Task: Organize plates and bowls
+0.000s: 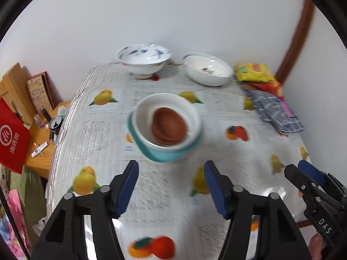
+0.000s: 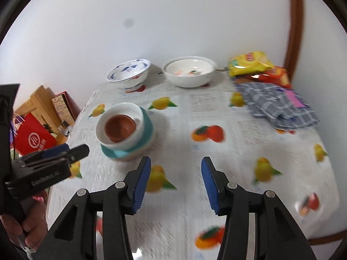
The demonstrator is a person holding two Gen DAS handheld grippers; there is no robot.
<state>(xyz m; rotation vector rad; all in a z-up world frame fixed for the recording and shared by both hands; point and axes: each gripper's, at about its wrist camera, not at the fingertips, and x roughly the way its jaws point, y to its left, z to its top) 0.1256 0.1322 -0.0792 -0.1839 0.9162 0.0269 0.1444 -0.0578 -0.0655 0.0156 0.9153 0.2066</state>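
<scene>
A stack stands mid-table: a teal bowl (image 1: 164, 155) holds a white bowl (image 1: 143, 117), which holds small brown dishes (image 1: 169, 127). The stack also shows in the right wrist view (image 2: 125, 130). A blue-patterned bowl (image 1: 143, 58) and a white bowl with a red motif (image 1: 207, 70) stand at the back by the wall. My left gripper (image 1: 171, 186) is open and empty, just in front of the stack. My right gripper (image 2: 176, 181) is open and empty, right of the stack and nearer the front.
The table (image 1: 249, 164) has a fruit-print cloth. Yellow and red snack packets (image 1: 256, 74) and a folded checked cloth (image 1: 275, 112) lie at the back right. A low wooden side table (image 1: 41, 143) with a red box and clutter stands left.
</scene>
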